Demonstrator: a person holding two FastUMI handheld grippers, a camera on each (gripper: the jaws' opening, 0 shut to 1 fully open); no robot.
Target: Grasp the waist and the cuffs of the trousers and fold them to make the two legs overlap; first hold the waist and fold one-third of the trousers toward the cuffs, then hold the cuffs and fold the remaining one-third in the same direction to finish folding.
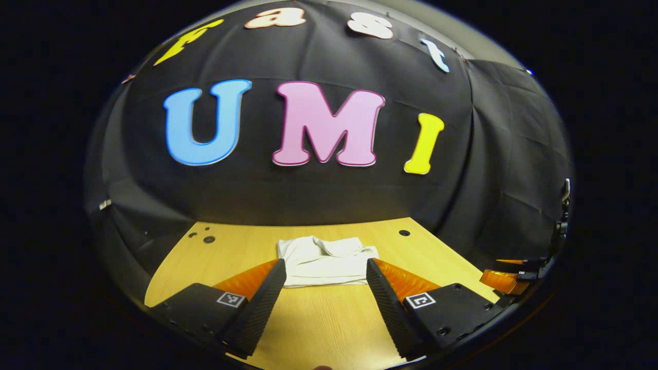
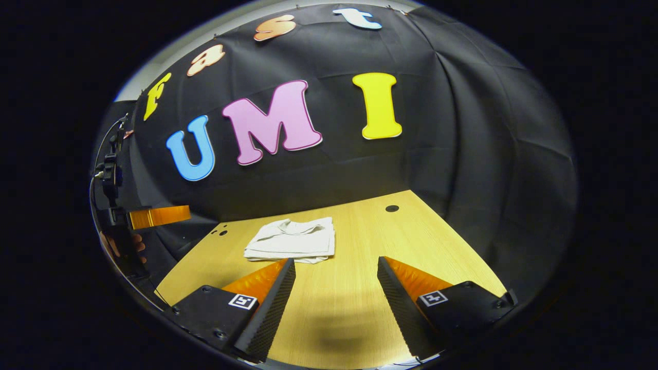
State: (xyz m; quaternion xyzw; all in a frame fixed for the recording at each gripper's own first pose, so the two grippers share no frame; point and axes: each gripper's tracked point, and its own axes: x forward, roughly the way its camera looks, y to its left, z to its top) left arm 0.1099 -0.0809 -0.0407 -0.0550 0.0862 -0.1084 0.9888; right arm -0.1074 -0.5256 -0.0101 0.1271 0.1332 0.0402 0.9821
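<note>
No readable text apart from the wall lettering, small square black-and-white coded markers on the left gripper (image 1: 326,277) and right gripper (image 2: 336,275), patterns not legible

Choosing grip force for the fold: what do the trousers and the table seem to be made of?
The trousers look like soft, matte, light woven cloth, perhaps cotton: they lie in rumpled folds and creases. The table looks like pale wood or wood-look laminate, smooth with a slight sheen: straight grain lines run along it; which one is unclear.
</note>
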